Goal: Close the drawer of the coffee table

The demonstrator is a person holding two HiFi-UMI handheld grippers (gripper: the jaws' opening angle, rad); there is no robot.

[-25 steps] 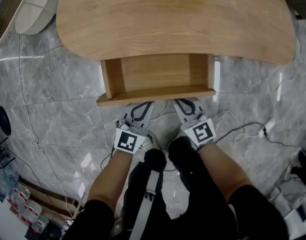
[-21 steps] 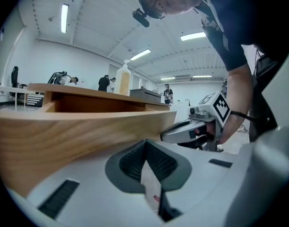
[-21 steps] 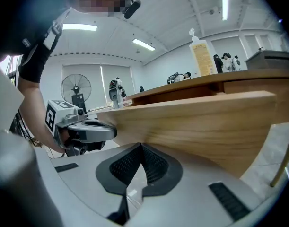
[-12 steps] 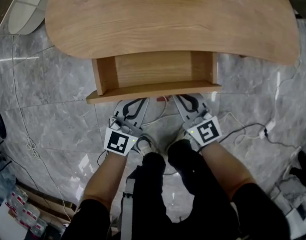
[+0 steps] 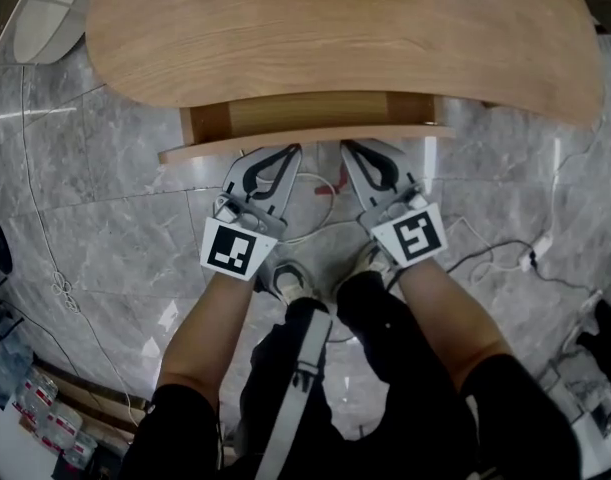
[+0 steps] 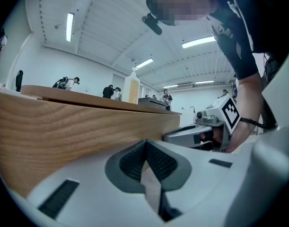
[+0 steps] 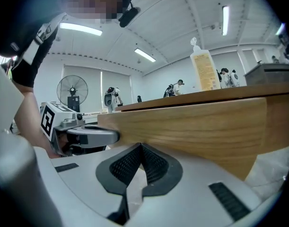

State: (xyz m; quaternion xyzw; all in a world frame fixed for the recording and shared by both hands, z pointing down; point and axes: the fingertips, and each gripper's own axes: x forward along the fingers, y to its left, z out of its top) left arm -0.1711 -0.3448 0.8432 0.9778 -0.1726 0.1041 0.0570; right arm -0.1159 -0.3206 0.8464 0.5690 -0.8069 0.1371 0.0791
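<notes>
**Upper frame, full width:** the coffee table (image 5: 335,28), a rounded wooden top.

**Far left:** a thin cable (image 5: 57,286) trails over the grey marble floor (image 5: 115,218).

**Left of centre:** the left gripper (image 5: 288,152). Its jaws are pressed together with nothing between them, and the tips are set against the front board of the drawer (image 5: 305,140).

**Centre:** the drawer projects from the table's near edge. Only a narrow strip of its inside shows under the top, so the closing is judged nearly complete.

**Right of centre:** the right gripper (image 5: 351,149). Its jaws are likewise pressed together and empty, with the tips on the same board just beside the left pair. In both gripper views, wood grain fills the field directly beyond the closed tips.

**Handling (a judgement):**
- The drawer looks like a stiff wooden box, probably light.
- It slides rather than lifts, so it needs no grasp.
- The flat front board is the place to push, with one tip either side of its middle so the box does not skew as it slides.
- The board is smooth, so the tips may skid up or down unless the push stays square to it.
</notes>
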